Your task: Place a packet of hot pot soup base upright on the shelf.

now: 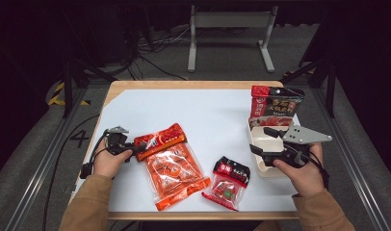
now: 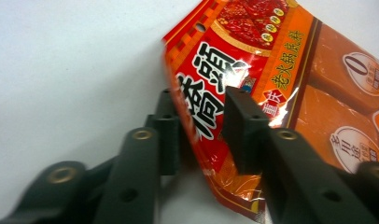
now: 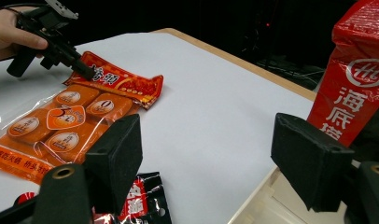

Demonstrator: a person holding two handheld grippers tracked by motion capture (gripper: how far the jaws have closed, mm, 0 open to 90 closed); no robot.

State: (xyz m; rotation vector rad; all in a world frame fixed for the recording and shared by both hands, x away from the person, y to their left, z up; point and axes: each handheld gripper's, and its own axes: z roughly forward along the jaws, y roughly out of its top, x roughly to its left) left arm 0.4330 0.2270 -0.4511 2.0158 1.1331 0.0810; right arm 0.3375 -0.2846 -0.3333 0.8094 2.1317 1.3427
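Note:
A large orange snack packet (image 1: 173, 166) lies flat at the front left of the white table top (image 1: 208, 110). In the left gripper view its red header (image 2: 211, 88) sits between the jaws. My left gripper (image 2: 201, 121) is open around that header corner, with a gap still showing between the pads. In the high view the left gripper (image 1: 134, 152) reaches the packet from the left. My right gripper (image 1: 263, 140) is wide open over a beige tray (image 1: 263, 168) and holds nothing. A red and black pouch (image 1: 276, 107) stands upright at the tray's far end.
A small black and red packet (image 1: 229, 180) lies at the front middle, between the orange packet and the tray. The table's wooden edge (image 1: 193, 84) shows at the back. Beyond it are a metal stand (image 1: 229, 21) and cables on the floor.

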